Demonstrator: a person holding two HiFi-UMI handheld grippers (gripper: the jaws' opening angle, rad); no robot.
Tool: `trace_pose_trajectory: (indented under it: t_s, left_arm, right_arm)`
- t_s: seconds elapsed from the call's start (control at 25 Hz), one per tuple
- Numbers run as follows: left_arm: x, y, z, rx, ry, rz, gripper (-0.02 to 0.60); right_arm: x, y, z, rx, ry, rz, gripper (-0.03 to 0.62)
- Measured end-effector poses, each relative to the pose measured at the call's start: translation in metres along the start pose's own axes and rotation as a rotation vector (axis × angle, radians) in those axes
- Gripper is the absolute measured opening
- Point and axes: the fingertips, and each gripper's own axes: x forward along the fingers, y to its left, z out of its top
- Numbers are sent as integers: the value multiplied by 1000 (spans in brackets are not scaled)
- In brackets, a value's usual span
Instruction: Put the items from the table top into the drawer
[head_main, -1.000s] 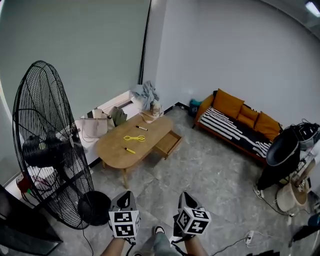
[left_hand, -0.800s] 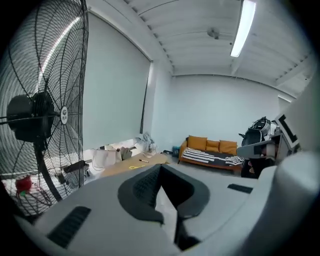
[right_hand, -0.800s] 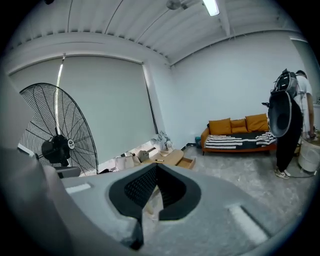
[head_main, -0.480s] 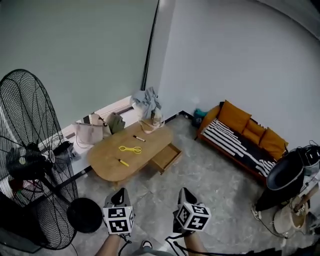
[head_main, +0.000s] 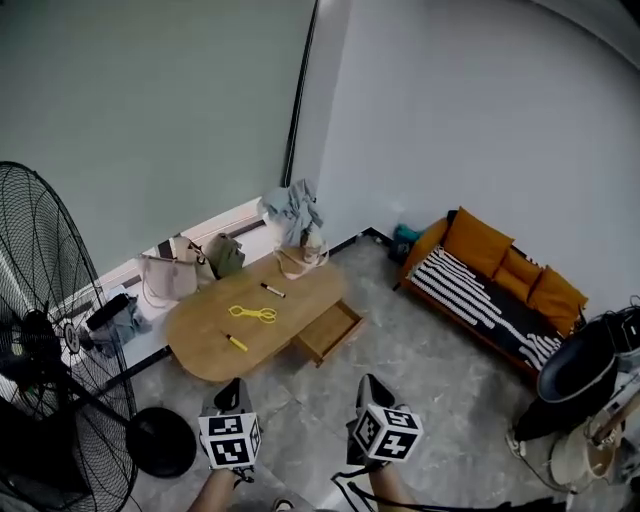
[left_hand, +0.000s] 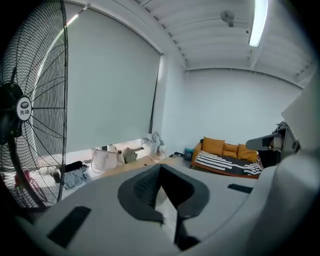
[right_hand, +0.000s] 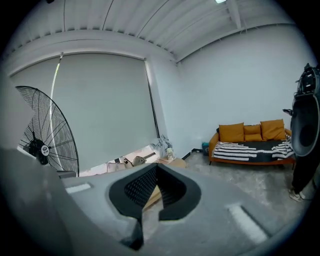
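Observation:
An oval wooden table stands ahead on the grey floor, its drawer pulled open on the right side. On its top lie a yellow looped item, a black marker and a yellow marker. My left gripper and right gripper hang low in the head view, well short of the table, pointing toward it. Both are shut with nothing between the jaws. The left gripper view shows its closed tips with the table beyond. In the right gripper view the jaws also meet.
A large black floor fan with its round base stands at the left. Bags and a heap of clothes line the wall behind the table. An orange sofa sits at the right, with a black rounded object nearer.
The view has moved forward and to the right: the fan has slid toward the left edge and the table sits a little lower and further left. Both grippers stay shut at the bottom.

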Motion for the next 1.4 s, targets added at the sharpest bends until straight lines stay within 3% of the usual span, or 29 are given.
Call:
trace_pose_trajectory:
  t_s: [0.6, 1.04, 1.4]
  left_arm:
    - [102, -9, 23, 55, 57, -11, -2]
    - [246, 17, 88, 89, 79, -53, -3]
    - [349, 58, 138, 34, 75, -23, -3]
  right_arm:
    - [86, -51, 0, 102, 48, -37, 5]
    - [212, -66, 68, 133, 11, -72, 5]
    - [313, -65, 116, 89, 41, -81, 5]
